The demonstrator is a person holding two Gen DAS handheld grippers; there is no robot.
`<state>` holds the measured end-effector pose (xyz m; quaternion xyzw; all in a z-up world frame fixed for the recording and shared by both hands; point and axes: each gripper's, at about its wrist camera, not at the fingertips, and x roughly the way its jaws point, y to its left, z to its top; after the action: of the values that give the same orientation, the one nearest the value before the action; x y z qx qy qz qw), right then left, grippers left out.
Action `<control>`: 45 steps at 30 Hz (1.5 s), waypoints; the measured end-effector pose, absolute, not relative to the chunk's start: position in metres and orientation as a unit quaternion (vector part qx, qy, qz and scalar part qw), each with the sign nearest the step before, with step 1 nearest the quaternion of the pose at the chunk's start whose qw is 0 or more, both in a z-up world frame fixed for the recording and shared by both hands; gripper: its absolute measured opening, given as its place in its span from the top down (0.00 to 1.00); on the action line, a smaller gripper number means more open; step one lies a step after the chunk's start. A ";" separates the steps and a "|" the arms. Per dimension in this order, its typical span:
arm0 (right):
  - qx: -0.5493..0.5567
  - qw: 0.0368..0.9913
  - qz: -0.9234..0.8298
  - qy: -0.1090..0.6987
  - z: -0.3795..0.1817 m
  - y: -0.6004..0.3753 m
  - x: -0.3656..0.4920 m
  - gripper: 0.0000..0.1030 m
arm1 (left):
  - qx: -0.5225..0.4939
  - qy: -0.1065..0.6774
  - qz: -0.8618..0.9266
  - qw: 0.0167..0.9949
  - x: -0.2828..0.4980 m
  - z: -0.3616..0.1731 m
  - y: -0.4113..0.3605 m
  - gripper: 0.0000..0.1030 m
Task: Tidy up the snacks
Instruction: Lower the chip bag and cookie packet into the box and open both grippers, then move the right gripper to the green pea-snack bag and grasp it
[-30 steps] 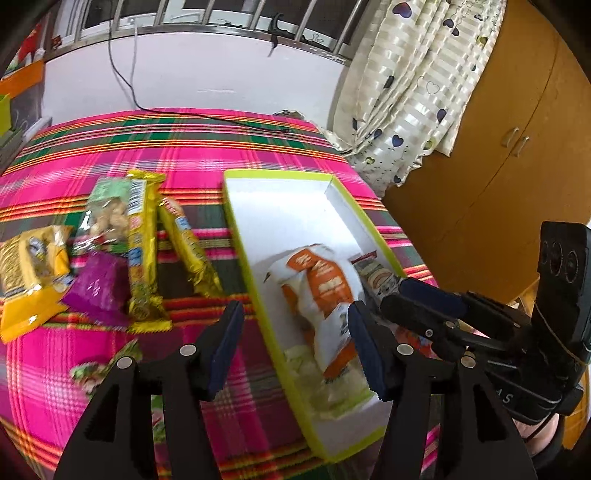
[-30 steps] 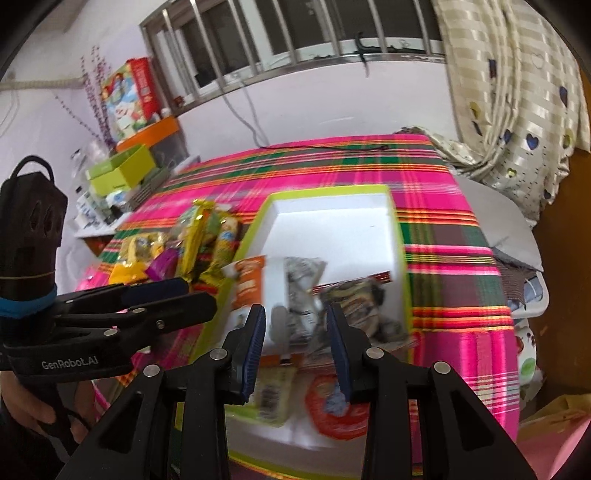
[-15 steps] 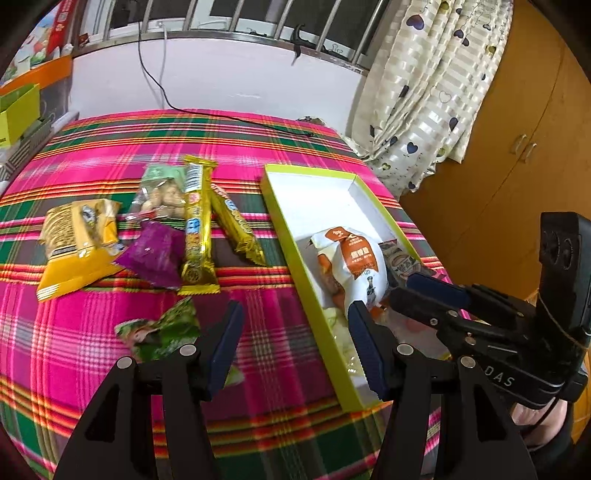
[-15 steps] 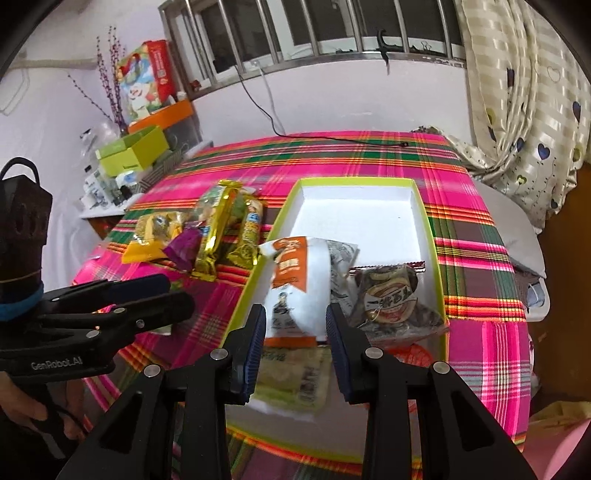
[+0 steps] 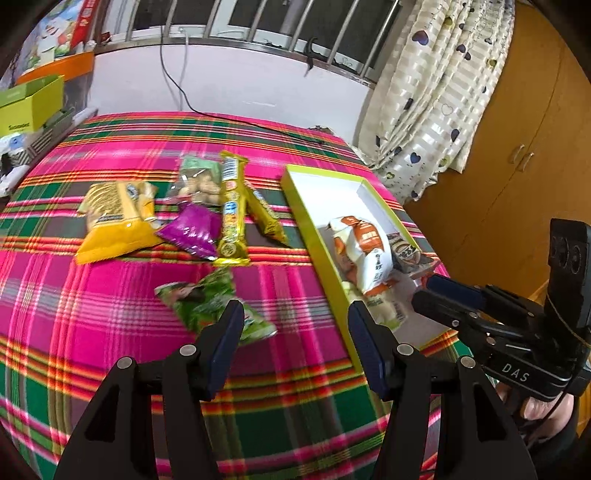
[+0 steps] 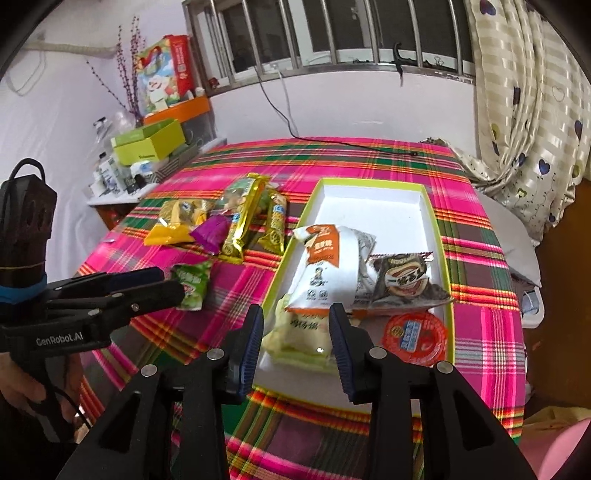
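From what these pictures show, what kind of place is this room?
Most likely a room in a home, perhaps a bedroom. A heart-print curtain hangs by a barred window, a wooden cupboard stands beside it, and snack packets lie on a bright plaid cloth.

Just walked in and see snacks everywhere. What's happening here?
A person is sorting snacks into a green-rimmed box using two handheld tongs. Both are empty: the left tongs hang open over the tablecloth near a green packet; the right tongs, jaws just opening, are by the box, where several snacks already lie. Five more wait outside.
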<state>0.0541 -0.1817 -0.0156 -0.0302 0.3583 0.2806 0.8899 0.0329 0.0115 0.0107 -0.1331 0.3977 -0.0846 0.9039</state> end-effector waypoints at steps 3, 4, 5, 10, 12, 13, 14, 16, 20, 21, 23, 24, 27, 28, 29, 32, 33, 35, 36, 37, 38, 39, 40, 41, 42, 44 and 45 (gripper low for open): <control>-0.029 0.886 0.287 0.363 -0.016 -0.179 0.050 0.64 | -0.136 0.400 -0.080 0.903 0.027 0.008 0.019 0.42; -0.028 0.885 0.289 0.365 -0.017 -0.179 0.049 0.64 | -0.137 0.402 -0.078 0.902 0.025 0.006 0.021 0.42; -0.028 0.884 0.289 0.366 -0.017 -0.178 0.049 0.64 | -0.138 0.403 -0.076 0.902 0.024 0.005 0.023 0.42; -0.030 0.882 0.291 0.369 -0.018 -0.177 0.046 0.63 | -0.142 0.408 -0.073 0.899 0.019 0.001 0.029 0.42; -0.031 0.882 0.291 0.370 -0.018 -0.177 0.046 0.63 | -0.146 0.408 -0.071 0.898 0.018 0.000 0.032 0.42; -0.031 0.882 0.291 0.370 -0.018 -0.176 0.045 0.63 | -0.148 0.408 -0.070 0.898 0.017 -0.001 0.033 0.42; -0.031 0.882 0.291 0.370 -0.018 -0.176 0.045 0.63 | -0.151 0.408 -0.069 0.898 0.016 -0.001 0.035 0.42; -0.031 0.882 0.291 0.370 -0.018 -0.176 0.045 0.63 | -0.155 0.408 -0.065 0.898 0.016 -0.002 0.038 0.42; -0.032 0.881 0.292 0.370 -0.018 -0.176 0.045 0.63 | -0.162 0.408 -0.056 0.897 0.015 -0.004 0.046 0.42; -0.032 0.881 0.293 0.371 -0.018 -0.175 0.044 0.63 | -0.163 0.408 -0.055 0.896 0.015 -0.005 0.047 0.42; -0.033 0.880 0.295 0.372 -0.018 -0.173 0.045 0.63 | -0.166 0.409 -0.052 0.896 0.014 -0.005 0.050 0.42; -0.033 0.879 0.296 0.372 -0.018 -0.172 0.044 0.63 | -0.167 0.409 -0.050 0.896 0.014 -0.006 0.051 0.42; -0.035 0.878 0.298 0.373 -0.018 -0.169 0.045 0.63 | -0.170 0.409 -0.047 0.895 0.013 -0.006 0.055 0.42; -0.036 0.878 0.299 0.373 -0.018 -0.168 0.044 0.63 | -0.171 0.409 -0.046 0.895 0.013 -0.006 0.056 0.42; -0.037 0.877 0.300 0.373 -0.017 -0.167 0.045 0.63 | -0.172 0.409 -0.045 0.895 0.013 -0.007 0.057 0.42; -0.040 0.876 0.304 0.372 -0.017 -0.162 0.045 0.63 | -0.175 0.408 -0.041 0.895 0.011 -0.007 0.061 0.42; -0.042 0.875 0.307 0.373 -0.017 -0.159 0.044 0.63 | -0.176 0.408 -0.039 0.895 0.011 -0.007 0.062 0.42; -0.045 0.873 0.312 0.373 -0.017 -0.154 0.045 0.63 | -0.178 0.407 -0.036 0.895 0.011 -0.008 0.066 0.42; -0.047 0.871 0.315 0.374 -0.018 -0.150 0.045 0.63 | -0.179 0.407 -0.034 0.895 0.010 -0.008 0.067 0.42; -0.049 0.869 0.318 0.375 -0.019 -0.146 0.046 0.63 | -0.180 0.407 -0.033 0.895 0.010 -0.008 0.069 0.42; -0.051 0.868 0.321 0.376 -0.019 -0.143 0.046 0.63 | -0.181 0.407 -0.030 0.895 0.010 -0.009 0.071 0.42; -0.052 0.866 0.324 0.377 -0.019 -0.140 0.047 0.63 | -0.182 0.407 -0.028 0.895 0.010 -0.009 0.073 0.42; -0.053 0.864 0.328 0.378 -0.020 -0.136 0.048 0.63 | -0.183 0.406 -0.026 0.895 0.009 -0.010 0.075 0.42; -0.055 0.862 0.332 0.379 -0.021 -0.132 0.048 0.63 | -0.185 0.406 -0.025 0.895 0.009 -0.010 0.076 0.42; -0.056 0.860 0.336 0.380 -0.021 -0.129 0.049 0.63 | -0.186 0.406 -0.022 0.895 0.008 -0.010 0.079 0.42; -0.061 0.856 0.343 0.382 -0.023 -0.120 0.051 0.62 | -0.189 0.405 -0.019 0.894 0.007 -0.011 0.083 0.42; -0.062 0.854 0.346 0.383 -0.024 -0.116 0.052 0.62 | -0.191 0.404 -0.016 0.894 0.006 -0.012 0.086 0.42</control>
<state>0.0519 -0.1162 -0.0236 -0.0616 0.3833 0.3458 0.8542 0.0063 0.0865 -0.0119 -0.1914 0.4044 -0.0157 0.8942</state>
